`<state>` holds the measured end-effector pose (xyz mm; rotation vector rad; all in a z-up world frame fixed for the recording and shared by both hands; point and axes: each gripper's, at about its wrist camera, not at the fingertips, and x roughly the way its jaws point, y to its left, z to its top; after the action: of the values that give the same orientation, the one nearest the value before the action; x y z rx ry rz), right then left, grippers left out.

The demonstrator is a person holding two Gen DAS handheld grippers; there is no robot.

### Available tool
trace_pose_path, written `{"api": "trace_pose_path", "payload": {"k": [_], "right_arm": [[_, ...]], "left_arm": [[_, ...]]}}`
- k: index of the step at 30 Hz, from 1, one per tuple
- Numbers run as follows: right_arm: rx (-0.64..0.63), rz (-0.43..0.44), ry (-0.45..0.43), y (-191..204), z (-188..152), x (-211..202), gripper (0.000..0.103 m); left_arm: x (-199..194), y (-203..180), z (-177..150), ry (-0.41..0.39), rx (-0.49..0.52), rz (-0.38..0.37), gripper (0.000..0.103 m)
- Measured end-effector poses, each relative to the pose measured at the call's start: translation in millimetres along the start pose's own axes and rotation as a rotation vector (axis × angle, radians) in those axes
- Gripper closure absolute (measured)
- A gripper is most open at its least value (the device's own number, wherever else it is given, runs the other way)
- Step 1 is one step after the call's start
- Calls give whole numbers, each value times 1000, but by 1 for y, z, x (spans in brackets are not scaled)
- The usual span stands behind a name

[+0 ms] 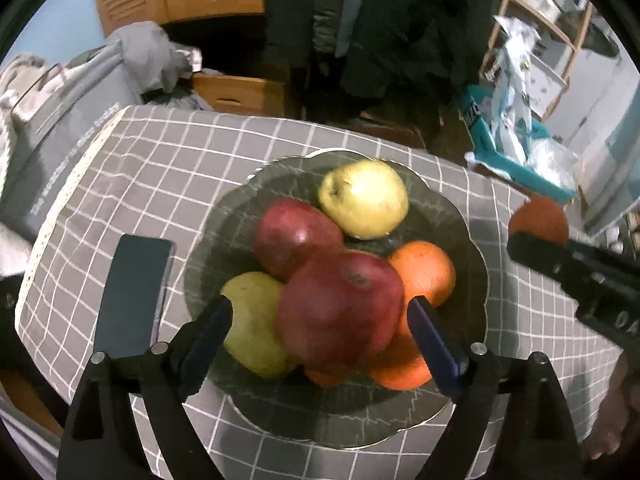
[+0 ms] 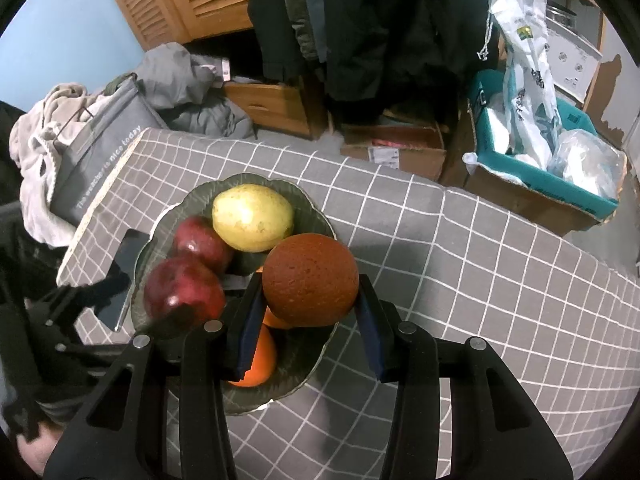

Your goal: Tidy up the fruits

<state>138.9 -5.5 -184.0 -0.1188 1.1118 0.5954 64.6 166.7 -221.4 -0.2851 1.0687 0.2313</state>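
Now the loading step is under way: the right gripper (image 2: pixel 310 308) clamps an orange (image 2: pixel 310 280) in its jaws, held over the near rim of the green bowl (image 2: pixel 316 216) on the checked surface (image 2: pixel 480 280). The left gripper (image 1: pixel 320 320) hangs with wide jaws astride a red apple (image 1: pixel 340 304) in the bowl, its pads seemingly clear. Next, presumably, comes lowering the orange into a free gap and letting go.

Grey white-checked tablecloth (image 2: pixel 460 264), dark green plate (image 1: pixel 460 216), red apples (image 1: pixel 340 304), yellow pear (image 2: pixel 252 218)
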Motion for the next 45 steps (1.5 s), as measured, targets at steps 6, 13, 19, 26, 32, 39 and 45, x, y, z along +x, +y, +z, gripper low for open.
{"api": "trace_pose_path", "payload": {"k": [6, 13, 19, 26, 32, 39, 45], "right_arm": [[-12, 6, 44, 1, -7, 15, 60], [-71, 1, 102, 14, -17, 31, 60], [-84, 20, 103, 22, -17, 31, 43], [-64, 16, 53, 21, -10, 13, 39], [-71, -20, -39, 24, -1, -22, 39], [-96, -80, -154, 28, 6, -67, 35], [-107, -132, -249, 33, 8, -104, 26]], "left_arm": [[-12, 20, 0, -13, -77, -12, 13], [-19, 31, -4, -19, -82, 26, 13], [-27, 39, -6, -27, -95, 37, 13], [-40, 38, -4, -51, -89, 37, 13], [-62, 30, 1, -99, -58, 45, 13], [-92, 24, 5, -162, -46, 32, 6], [-122, 18, 8, -231, -44, 15, 1]]}}
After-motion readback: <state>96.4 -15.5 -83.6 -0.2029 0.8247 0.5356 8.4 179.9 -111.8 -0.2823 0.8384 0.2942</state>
